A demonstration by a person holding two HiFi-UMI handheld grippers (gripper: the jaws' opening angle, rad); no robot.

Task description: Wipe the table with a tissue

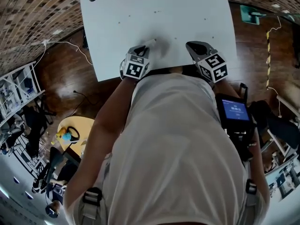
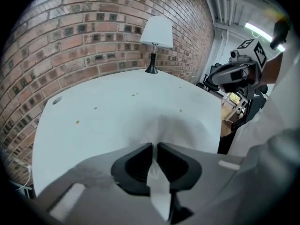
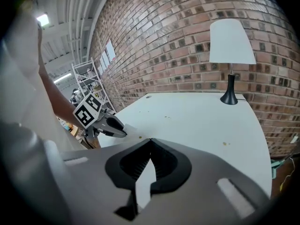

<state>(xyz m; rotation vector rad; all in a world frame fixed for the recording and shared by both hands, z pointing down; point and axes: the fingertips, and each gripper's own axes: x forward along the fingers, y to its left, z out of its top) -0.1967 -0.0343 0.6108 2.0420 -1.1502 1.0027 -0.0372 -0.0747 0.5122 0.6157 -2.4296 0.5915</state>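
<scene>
Tissue point(image 2: 164, 125) is pinched by jaws of the left gripper point(image 2: 154, 146) on the worktop point(image 2: 98, 121); specks point(image 2: 77, 122) are seen unwiped; right gripper point(image 3: 150, 142) jaws are clenched empty

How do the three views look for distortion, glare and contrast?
Head view: heavy fisheye, the brick wall and floor wrap round the table, lighting even. Left gripper view: dark vignette corners, ceiling light blown out, white tissue barely separates from the white table. Right gripper view: the wall curves strongly, lamp sharp against it.
</scene>
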